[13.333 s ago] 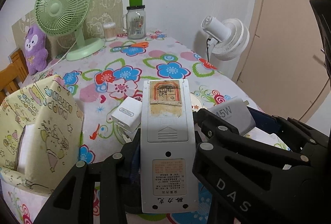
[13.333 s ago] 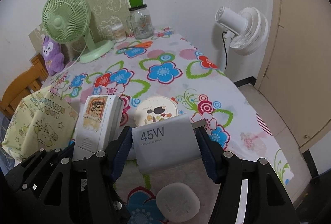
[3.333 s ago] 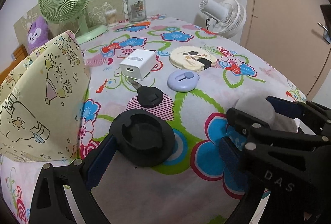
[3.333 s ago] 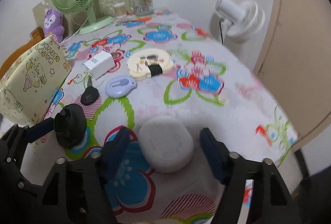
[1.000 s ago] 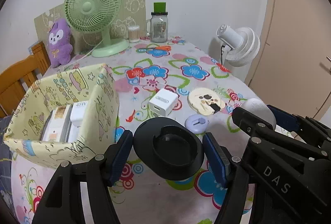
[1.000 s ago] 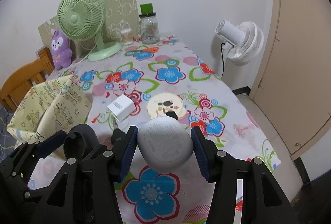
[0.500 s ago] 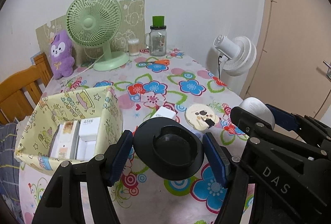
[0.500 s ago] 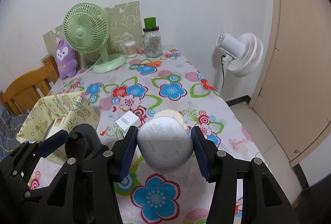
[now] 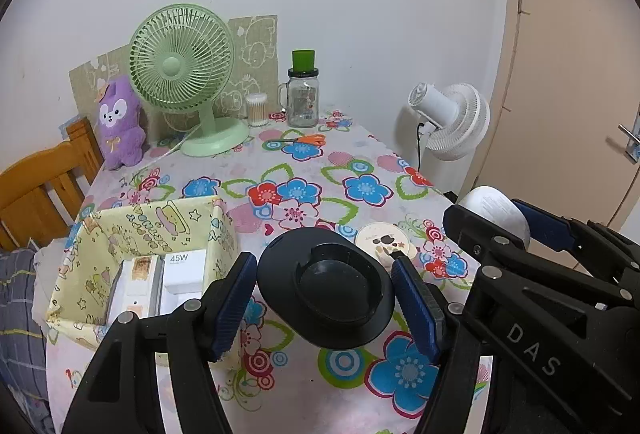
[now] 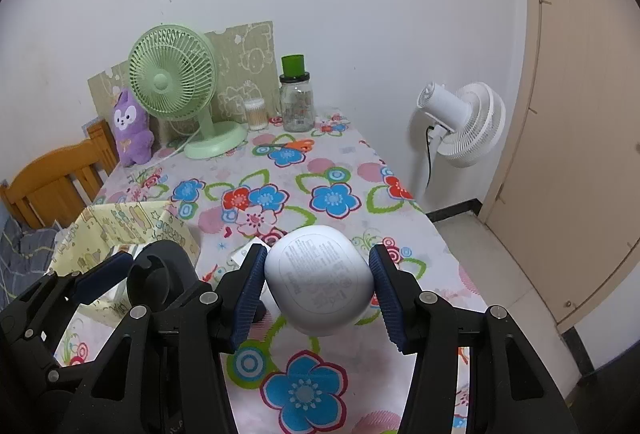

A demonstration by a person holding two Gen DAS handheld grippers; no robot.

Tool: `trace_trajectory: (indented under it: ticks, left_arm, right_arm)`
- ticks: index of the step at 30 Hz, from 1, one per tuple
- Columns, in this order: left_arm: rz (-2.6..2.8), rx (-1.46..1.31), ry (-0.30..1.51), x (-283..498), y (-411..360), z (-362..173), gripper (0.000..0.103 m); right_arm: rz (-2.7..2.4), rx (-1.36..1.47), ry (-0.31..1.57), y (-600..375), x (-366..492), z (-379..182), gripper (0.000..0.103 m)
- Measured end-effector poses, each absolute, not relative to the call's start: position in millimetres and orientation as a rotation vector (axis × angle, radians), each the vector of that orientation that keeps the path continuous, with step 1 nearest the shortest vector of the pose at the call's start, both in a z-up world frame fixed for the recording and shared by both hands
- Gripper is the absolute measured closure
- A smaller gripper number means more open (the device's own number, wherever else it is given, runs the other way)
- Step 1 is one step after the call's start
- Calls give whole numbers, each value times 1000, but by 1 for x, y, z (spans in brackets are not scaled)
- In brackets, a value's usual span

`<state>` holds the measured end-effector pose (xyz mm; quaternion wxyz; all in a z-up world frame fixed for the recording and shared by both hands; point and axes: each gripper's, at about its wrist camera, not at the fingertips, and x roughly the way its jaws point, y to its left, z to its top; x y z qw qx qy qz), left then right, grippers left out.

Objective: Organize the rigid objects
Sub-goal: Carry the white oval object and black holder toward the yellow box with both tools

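Both tools are up off the table now, higher than they were half a second ago, with more of the room showing behind them. The left gripper (image 9: 324,288) is clamped on a black round holder (image 9: 325,292), its blue pads pressed to either side of the disc, held in the air just right of the yellow patterned box (image 9: 140,230). The right gripper (image 10: 318,284) is closed tight on a white rounded case (image 10: 318,280), printed underside facing the camera — it was lying on the cloth three seconds back.

Inside the box lie a white remote (image 9: 136,288) and the 45W charger (image 9: 185,272), side by side; both were in the grippers thirteen seconds ago. Beyond the holder, a cream round disc (image 9: 384,242) rests on the flowered tablecloth (image 9: 360,161).

Farther off, orange scissors (image 9: 298,141) lie near the table's far end, where a green desk fan (image 9: 182,73), a purple plush toy (image 9: 118,123) and a glass jar with a green lid (image 9: 303,93) stand against the white wall. A white floor fan (image 9: 450,119) stands off the table's right side, by a beige door (image 9: 576,73); a wooden chair (image 9: 44,181) sits to the left.
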<state>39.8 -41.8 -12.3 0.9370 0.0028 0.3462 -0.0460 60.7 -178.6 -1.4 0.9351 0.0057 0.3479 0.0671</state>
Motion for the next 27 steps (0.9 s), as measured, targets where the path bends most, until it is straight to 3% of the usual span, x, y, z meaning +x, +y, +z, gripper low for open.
trace_trajectory:
  ticks: [27]
  left_arm:
    - [-79, 5, 703, 59, -9, 7, 32]
  right_arm:
    - [186, 0, 689, -143, 82, 20, 47]
